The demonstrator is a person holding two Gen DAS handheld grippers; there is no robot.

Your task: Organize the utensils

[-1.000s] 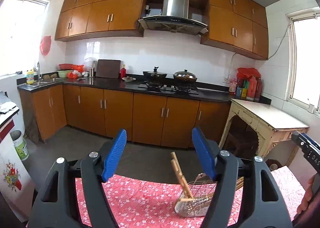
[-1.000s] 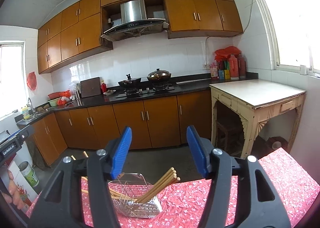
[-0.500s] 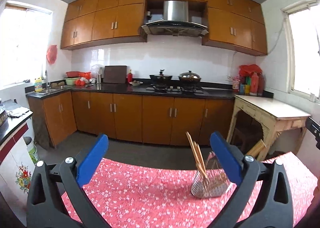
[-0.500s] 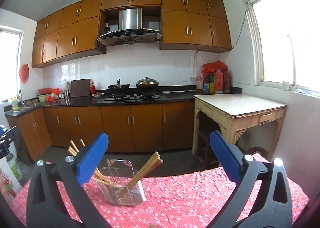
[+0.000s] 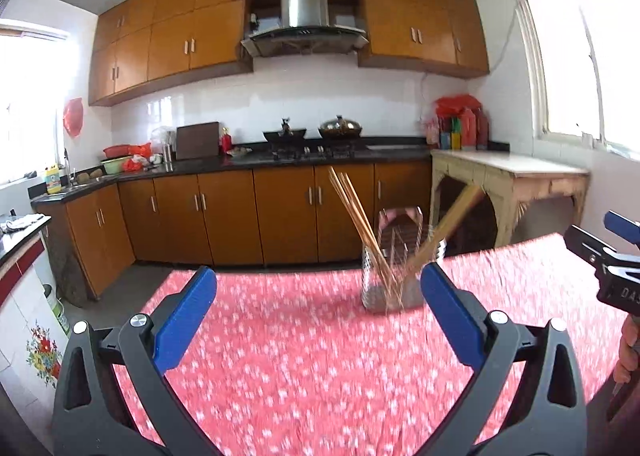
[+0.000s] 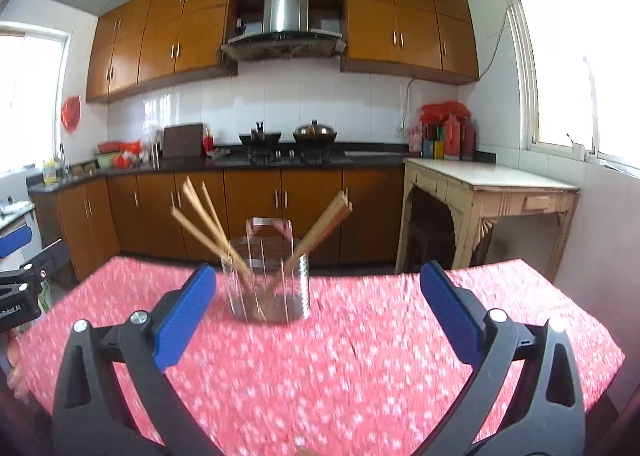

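Note:
A wire utensil basket [image 6: 267, 288] stands upright on the red flowered tablecloth [image 6: 360, 356], with two bundles of wooden chopsticks [image 6: 204, 215] leaning out to left and right. In the left wrist view the same basket [image 5: 394, 276] sits right of centre, its chopsticks [image 5: 356, 215] slanting up. My left gripper [image 5: 318, 310] is open and empty, short of the basket. My right gripper [image 6: 318, 308] is open and empty too, the basket beyond its left finger. The other gripper shows at each view's edge.
The table's far edge drops to a grey floor before brown kitchen cabinets [image 6: 256, 207]. A pale side table [image 6: 488, 191] stands at the right under a window. A white cabinet with a flower print [image 5: 28, 336] is at the left.
Both grippers opened wide and sank toward the table. The basket, seen low and tilted before, now stands farther ahead, and more tablecloth fills both views.

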